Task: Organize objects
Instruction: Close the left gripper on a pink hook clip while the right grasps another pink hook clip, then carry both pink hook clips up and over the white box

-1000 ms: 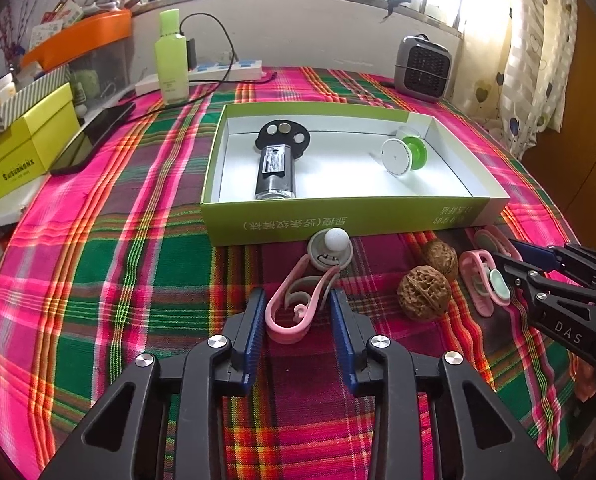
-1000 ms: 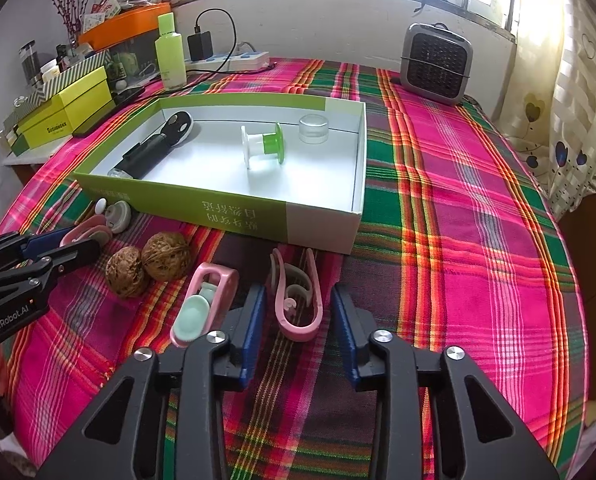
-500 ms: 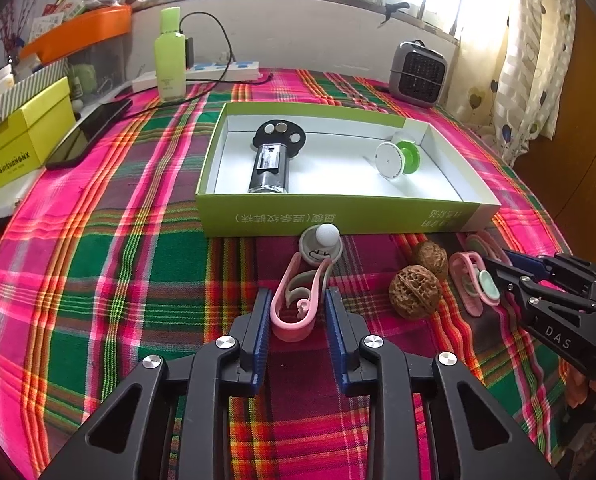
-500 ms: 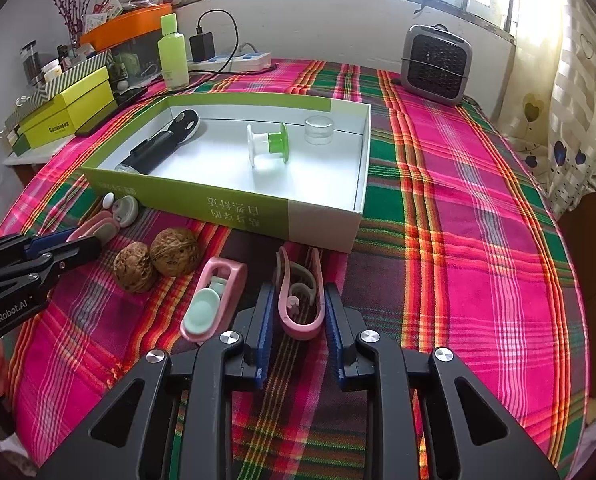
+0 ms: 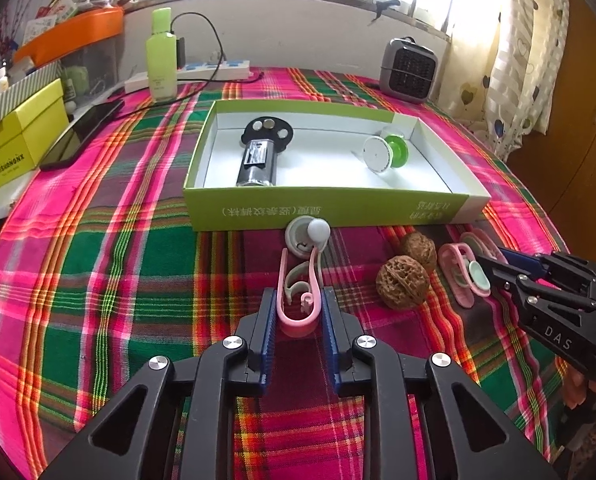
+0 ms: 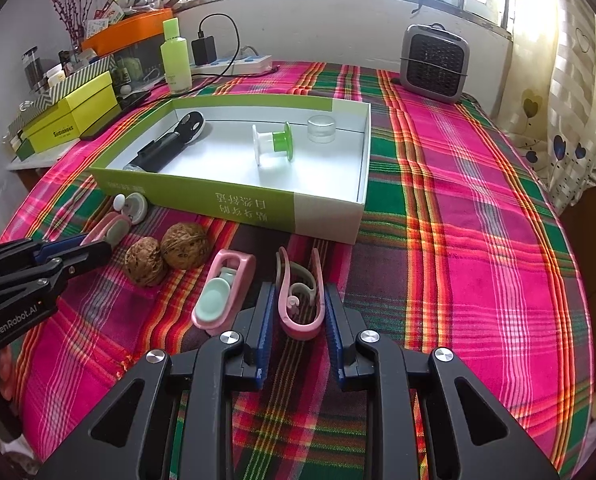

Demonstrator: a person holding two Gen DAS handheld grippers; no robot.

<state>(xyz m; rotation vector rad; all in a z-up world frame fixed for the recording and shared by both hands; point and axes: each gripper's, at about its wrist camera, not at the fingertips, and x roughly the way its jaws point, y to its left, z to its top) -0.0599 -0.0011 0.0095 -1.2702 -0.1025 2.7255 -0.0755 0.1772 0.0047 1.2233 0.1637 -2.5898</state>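
Where readable, yellow box: "SUSHONONX".

My tongs were shiny black plastic. The tablecloth was soft woven cloth. The walnuts looked rough, and the box was smooth cardboard.

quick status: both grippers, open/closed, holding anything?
Left gripper: closed on the pink clip with the white knob, clip on the cloth.
Right gripper: closed on the other pink clip, also on the cloth.
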